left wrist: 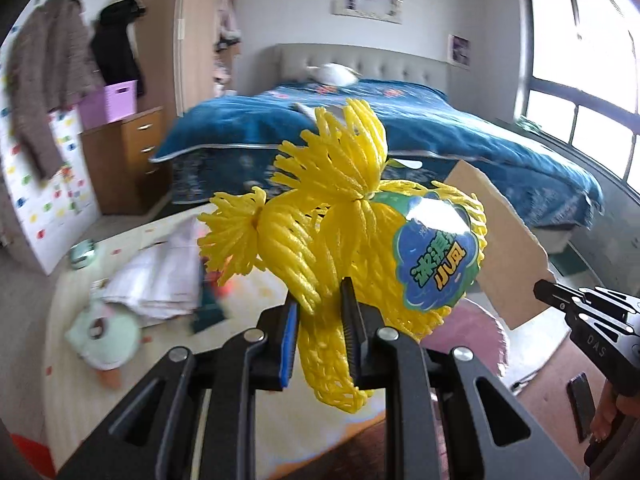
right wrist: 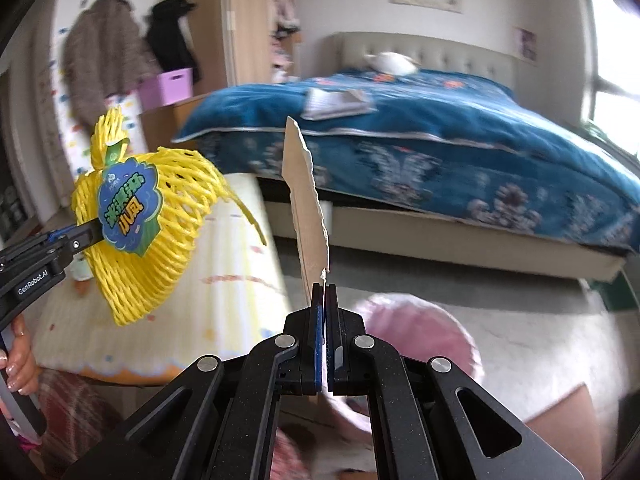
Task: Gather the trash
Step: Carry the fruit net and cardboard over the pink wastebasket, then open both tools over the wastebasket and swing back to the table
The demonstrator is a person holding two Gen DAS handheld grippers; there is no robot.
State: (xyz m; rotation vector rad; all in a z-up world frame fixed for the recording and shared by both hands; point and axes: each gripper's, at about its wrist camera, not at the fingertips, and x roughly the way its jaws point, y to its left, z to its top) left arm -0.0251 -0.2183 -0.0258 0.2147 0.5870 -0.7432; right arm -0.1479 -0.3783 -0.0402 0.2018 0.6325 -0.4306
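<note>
My left gripper [left wrist: 320, 294] is shut on a yellow foam fruit net [left wrist: 340, 216] with a blue and green sticker, held up in the air; the net [right wrist: 160, 240] also shows at the left of the right wrist view, pinched by the left gripper [right wrist: 94, 228]. My right gripper [right wrist: 324, 286] is shut on the lower edge of a torn piece of brown cardboard [right wrist: 306, 200], which stands upright above its jaws. In the left wrist view the same cardboard [left wrist: 504, 240] rises at the right above the right gripper [left wrist: 540, 290].
A bed with a blue cover [left wrist: 400, 128] fills the far middle. On the floor lie a pale play mat [left wrist: 120, 264] with folded cloth [left wrist: 160, 280] and a plush toy [left wrist: 104, 332], and a pink round cushion [right wrist: 420, 332]. A wooden drawer unit [left wrist: 132, 156] stands at left.
</note>
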